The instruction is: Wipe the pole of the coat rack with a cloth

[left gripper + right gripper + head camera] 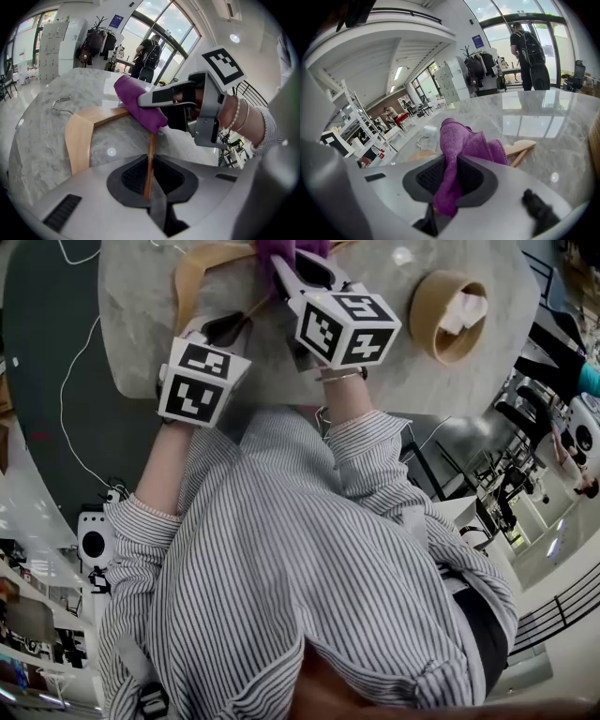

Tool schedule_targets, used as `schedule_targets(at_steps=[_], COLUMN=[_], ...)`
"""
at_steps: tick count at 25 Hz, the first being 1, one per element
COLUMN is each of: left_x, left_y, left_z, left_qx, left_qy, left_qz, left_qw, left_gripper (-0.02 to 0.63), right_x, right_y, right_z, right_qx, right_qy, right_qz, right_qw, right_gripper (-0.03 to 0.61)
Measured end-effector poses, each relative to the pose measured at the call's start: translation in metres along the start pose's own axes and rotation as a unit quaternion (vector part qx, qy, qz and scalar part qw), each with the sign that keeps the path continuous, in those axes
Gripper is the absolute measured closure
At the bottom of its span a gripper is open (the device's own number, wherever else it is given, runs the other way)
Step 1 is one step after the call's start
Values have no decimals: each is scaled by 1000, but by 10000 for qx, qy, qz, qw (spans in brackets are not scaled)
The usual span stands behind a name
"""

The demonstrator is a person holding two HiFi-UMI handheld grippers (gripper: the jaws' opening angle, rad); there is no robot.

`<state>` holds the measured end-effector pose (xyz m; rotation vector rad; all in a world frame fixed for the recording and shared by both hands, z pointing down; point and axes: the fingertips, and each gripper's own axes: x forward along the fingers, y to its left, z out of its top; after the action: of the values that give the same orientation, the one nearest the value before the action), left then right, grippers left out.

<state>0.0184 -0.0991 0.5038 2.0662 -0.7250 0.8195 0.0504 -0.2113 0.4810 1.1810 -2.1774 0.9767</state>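
- Two tongs work over a grey marble table (pixel 141 296): the left tongs (pixel 149 176) and the right tongs (pixel 449 180), both toward 12 o'clock in the head view.
- The left tongs are closed on the thin wooden bar (pixel 151 152) of a hanger (pixel 78 136). The bar runs straight out between the pads toward 12 o'clock.
- The hanger lies flat on the table. In the left gripper view its broad shoulder is at 9 o'clock and its metal hook (pixel 61 102) is further off at 10 o'clock.
- The right tongs are clamped on a purple cloth (pixel 461 145), which bunches up out of the jaws toward 12 o'clock.
- The cloth lies on the hanger, and the far end of the bar disappears under it.
- In the right gripper view one wooden end of the hanger shows past the cloth at 3 o'clock.
- A round wooden bowl (pixel 450 306) with something white in it stands on the table at 3 o'clock from the right tongs, well apart.
- A coat rack (pixel 96 40) hung with dark coats stands far across the room, at 11 o'clock in the left gripper view.
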Motion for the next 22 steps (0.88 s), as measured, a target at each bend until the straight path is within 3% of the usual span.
schedule_targets(at_steps=[5, 10, 14, 19, 22], left_x=[-12, -35, -57, -84, -94], left_y=[-1, 6, 21, 50, 58], left_z=[10, 7, -13, -33, -52], left_qx=[-87, -201, -340, -643, -815], left_qy=[-417, -682, -724, -823, -725], left_qz=[9, 315, 787, 1494, 1709], left_qw=[9991, 9970, 9937, 9832, 9792], left_gripper=[568, 568, 568, 568, 568], right_x=[4, 5, 3, 7, 6], right_y=[5, 5, 8, 9, 8], right_z=[-3, -5, -7, -7, -7], right_qx=[-57, -115, -186, -251, -273], right_qy=[48, 83, 104, 108, 111], right_qz=[44, -14, -35, -47, -36], right_qw=[10000, 9999, 9998, 9996, 9996], right_gripper=[505, 505, 505, 505, 505])
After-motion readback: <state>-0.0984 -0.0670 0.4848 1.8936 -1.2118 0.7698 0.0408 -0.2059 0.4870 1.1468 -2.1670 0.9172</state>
